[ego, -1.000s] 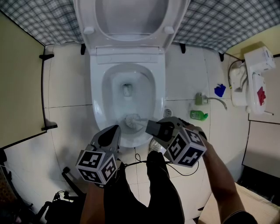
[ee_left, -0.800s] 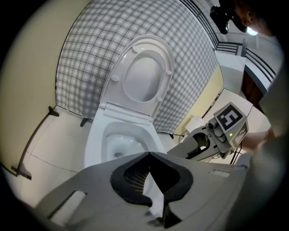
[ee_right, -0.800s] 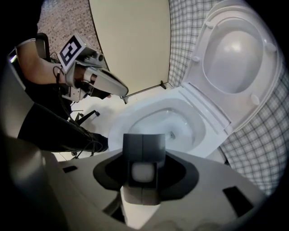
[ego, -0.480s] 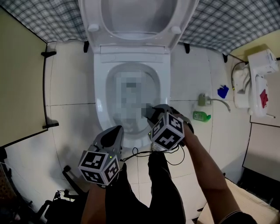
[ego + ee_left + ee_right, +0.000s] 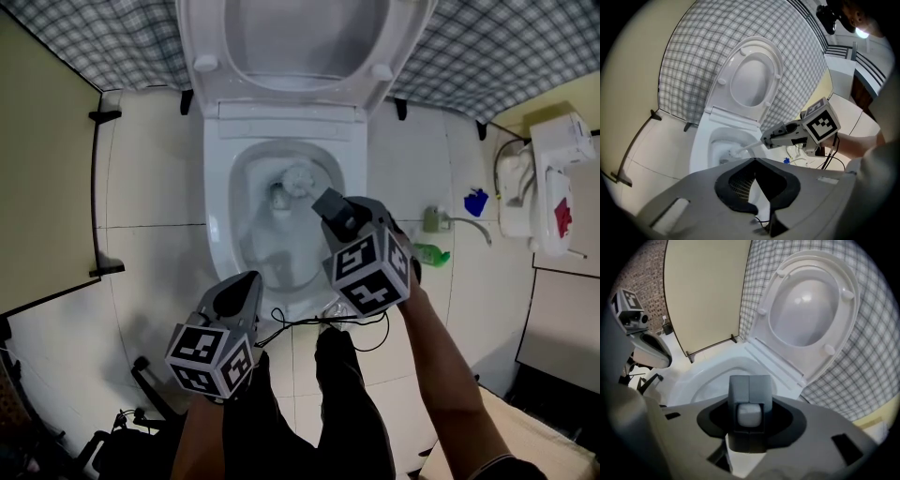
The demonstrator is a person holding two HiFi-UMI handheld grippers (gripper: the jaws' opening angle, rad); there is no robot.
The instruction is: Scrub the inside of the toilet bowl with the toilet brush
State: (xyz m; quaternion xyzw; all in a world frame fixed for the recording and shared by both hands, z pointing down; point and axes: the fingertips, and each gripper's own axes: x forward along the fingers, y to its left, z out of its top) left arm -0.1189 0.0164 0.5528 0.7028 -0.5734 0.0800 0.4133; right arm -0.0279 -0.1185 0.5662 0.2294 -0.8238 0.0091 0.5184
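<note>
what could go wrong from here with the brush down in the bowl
1. The right gripper holds the brush near the end of its handle, with the head far back in the bowl; a hard push might twist it in the grip.
2. A quick pull out may flick water onto the person's legs.
3. The cable loops on the floor by the feet and could snag.
</note>
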